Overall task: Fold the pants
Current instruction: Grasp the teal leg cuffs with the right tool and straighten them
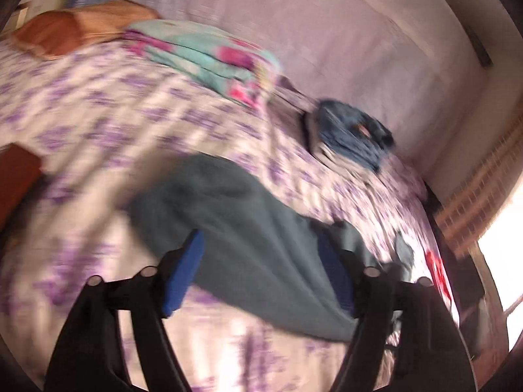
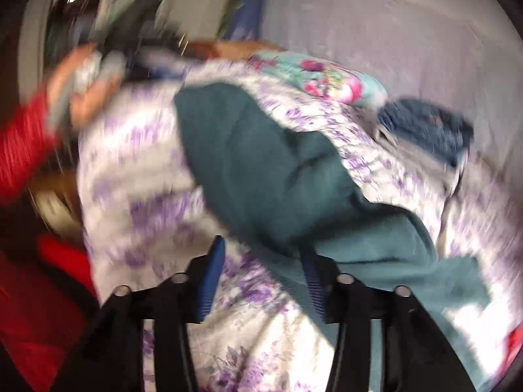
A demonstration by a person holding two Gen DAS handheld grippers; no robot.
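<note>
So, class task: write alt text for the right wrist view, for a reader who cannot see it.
Blurred fisheye view: teal pants lie rumpled across a purple-flowered bedspread, with the right gripper open just above their near edge. A folded turquoise-and-pink cloth and a blue garment sit behind.

Heavy motion blur. Teal pants (image 2: 261, 170) lie crumpled across a bedspread (image 2: 137, 176) printed with purple flowers. The right gripper (image 2: 263, 277) shows at bottom, its blue pads (image 2: 212, 277) apart; pants cloth lies at the right-hand pad, the flowered spread shows between them (a grip cannot be told). A folded turquoise-and-pink blanket (image 2: 327, 78) and a blue garment (image 2: 428, 127) lie beyond. A red sleeve (image 2: 23, 143) and a hand (image 2: 85, 94) show at left.
</note>
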